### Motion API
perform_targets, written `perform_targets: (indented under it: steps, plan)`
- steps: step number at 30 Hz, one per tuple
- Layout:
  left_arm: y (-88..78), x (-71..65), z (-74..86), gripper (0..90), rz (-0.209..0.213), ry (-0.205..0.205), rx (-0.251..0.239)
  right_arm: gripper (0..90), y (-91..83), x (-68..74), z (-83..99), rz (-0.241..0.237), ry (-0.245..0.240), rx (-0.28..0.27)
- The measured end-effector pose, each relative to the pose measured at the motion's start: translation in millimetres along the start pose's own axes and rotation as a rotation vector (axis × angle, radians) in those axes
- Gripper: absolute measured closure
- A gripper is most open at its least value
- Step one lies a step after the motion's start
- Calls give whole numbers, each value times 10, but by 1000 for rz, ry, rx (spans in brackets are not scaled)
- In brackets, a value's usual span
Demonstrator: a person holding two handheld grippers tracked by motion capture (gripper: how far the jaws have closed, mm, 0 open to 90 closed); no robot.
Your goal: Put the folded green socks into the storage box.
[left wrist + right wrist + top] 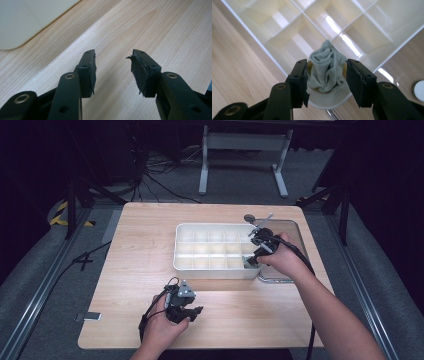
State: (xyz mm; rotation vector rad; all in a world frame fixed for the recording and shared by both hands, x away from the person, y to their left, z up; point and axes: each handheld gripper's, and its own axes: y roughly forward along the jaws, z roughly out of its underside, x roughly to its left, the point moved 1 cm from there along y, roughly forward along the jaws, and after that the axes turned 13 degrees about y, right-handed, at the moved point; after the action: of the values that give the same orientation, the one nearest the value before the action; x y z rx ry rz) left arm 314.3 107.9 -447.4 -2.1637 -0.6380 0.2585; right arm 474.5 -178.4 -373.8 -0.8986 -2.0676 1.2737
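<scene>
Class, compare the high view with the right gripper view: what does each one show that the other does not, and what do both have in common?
High view alone: the whole wooden table, the person's left hand with the left tool open over bare wood, and a clear lid beside the tray.

Right gripper view alone: a crumpled grey-green sock sitting in a corner compartment, between the right tool's open jaws, which do not press on it.

Both: the white divided tray, its other visible compartments empty, with the right tool at its near right corner, and a small round object on the table.
</scene>
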Motion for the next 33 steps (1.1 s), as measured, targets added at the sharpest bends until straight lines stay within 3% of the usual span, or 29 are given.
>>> perform_targets:
  steps: [6,11,12,15,18,20,23,26,28,33]
  plan:
    - [-24,16,17,554,-5,0,10,517,-262,51,201,-110,-29,-215]
    - [-29,17,16,553,-1,4,-7,517,-373,110,422,-166,-50,-315]
    - [-32,7,15,553,-1,-10,-11,517,-383,118,461,-173,-50,-326]
    - [-58,18,7,552,8,-2,-11,521,-423,153,615,-211,-63,-363]
    - [-78,32,8,552,8,1,-19,512,-473,178,773,-250,-51,-416]
    - [-92,32,8,553,10,-9,-28,501,-482,208,857,-291,-46,-425]
    - [-128,38,9,556,17,-9,-36,490,-478,313,991,-315,-62,-444]
    - [-166,47,6,561,16,-10,-43,479,-447,387,1106,-313,-66,-461]
    - [-187,54,3,561,17,-13,-51,478,-403,395,1156,-297,-78,-434]
    - [-228,77,7,562,12,-6,-61,488,-318,312,1272,-282,-58,-424]
